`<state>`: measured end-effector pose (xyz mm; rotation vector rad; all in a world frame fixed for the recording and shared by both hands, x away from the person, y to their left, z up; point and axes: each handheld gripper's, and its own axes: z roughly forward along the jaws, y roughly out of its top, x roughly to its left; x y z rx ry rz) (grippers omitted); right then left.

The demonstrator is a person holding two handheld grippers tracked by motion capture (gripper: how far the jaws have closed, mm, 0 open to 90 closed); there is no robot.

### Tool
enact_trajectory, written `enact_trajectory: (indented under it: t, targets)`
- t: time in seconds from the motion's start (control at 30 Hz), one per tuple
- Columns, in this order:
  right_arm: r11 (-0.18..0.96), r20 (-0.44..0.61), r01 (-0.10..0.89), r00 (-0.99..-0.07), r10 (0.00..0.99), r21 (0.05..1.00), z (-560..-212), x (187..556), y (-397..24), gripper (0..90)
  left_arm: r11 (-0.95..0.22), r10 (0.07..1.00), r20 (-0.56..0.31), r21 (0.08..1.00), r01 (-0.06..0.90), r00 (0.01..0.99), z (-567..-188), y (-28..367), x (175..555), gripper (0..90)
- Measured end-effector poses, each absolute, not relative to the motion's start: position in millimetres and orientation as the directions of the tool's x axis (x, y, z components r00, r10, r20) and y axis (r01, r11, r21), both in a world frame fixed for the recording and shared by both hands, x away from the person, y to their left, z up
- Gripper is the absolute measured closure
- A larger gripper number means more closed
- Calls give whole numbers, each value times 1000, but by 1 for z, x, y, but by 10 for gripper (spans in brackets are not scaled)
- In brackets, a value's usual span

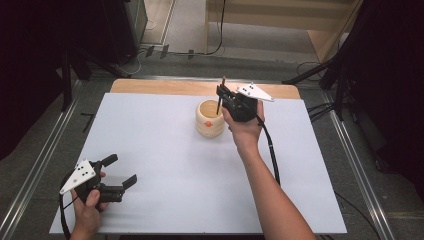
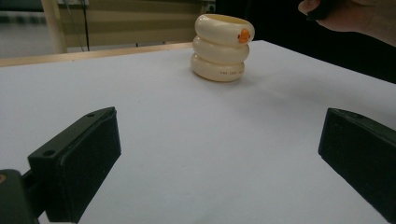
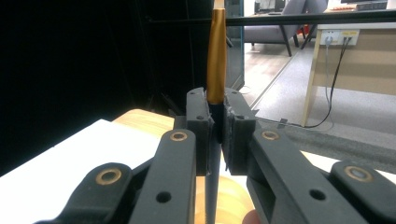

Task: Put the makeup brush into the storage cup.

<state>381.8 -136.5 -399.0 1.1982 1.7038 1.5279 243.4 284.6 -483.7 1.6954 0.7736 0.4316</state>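
Holding a thin, stiff black-and-gold pen (image 3: 216, 60) upright, we are clamping the right gripper (image 1: 223, 96) jaws on its dark lower shaft, tip dipping into the cream, ring-stacked ceramic-looking cup (image 1: 210, 118) on the white counter (image 1: 165, 165). It is probably light, smooth and slippery, so we are gripping mid-shaft. The left gripper (image 1: 121, 172) is resting released, well apart.

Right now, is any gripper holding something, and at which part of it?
The right gripper is shut on a thin pen-like stick, gripped around its middle, above the cream holder. The left gripper is open and holds nothing.
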Motion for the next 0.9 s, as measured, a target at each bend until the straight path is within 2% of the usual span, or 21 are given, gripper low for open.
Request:
enact_trajectory:
  t: [0.9]
  targets:
    - [49, 115, 340, -443, 889, 939, -430, 394, -122, 834, -115, 692, -101, 962, 248, 715, -478, 285, 242, 0]
